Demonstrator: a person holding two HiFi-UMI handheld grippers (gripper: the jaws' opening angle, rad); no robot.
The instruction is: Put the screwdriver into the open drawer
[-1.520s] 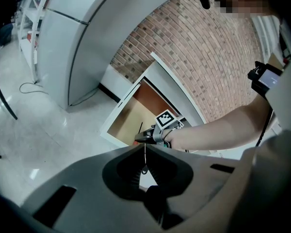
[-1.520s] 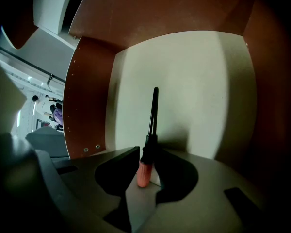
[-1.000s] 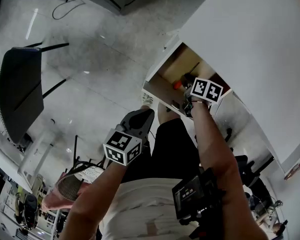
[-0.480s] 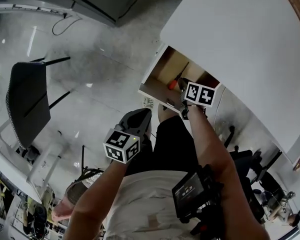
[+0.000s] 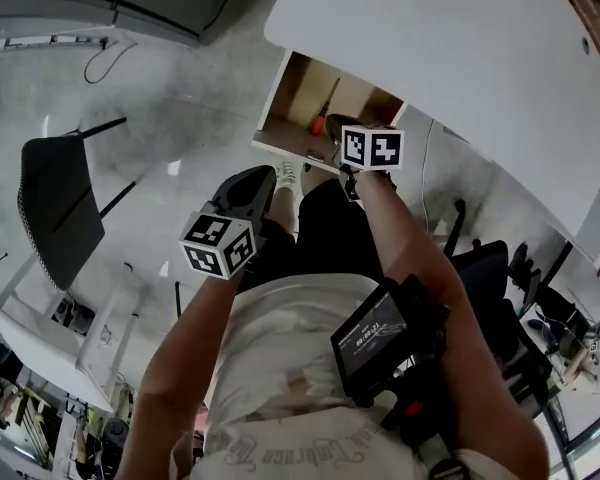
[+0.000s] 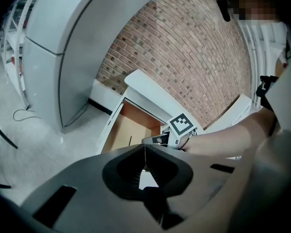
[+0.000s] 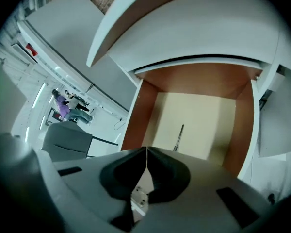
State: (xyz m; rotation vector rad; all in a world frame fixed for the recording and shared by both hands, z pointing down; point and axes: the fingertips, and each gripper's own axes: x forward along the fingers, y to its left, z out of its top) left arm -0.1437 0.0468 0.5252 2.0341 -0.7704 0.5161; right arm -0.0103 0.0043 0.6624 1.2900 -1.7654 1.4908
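White shirt (image 5: 280, 363), black shorts (image 5: 325, 243) — black screen unit (image 5: 375, 336)

The screwdriver (image 5: 324, 110) lay in the open drawer (image 5: 296, 90) just beyond the right claw (image 5: 340, 128); the left claw (image 5: 248, 188) hung well apart, left of it.

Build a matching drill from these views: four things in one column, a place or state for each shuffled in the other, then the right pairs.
Things:
1. screwdriver
2. drawer
3. right gripper
4. chair

Places or states:
A. stands on the floor, at the head view's left
B. pulled open under the white tabletop
C. jaws shut, nothing between them
D. lies on the drawer's bottom

Pairs: 1-D, 2-B, 3-C, 4-A
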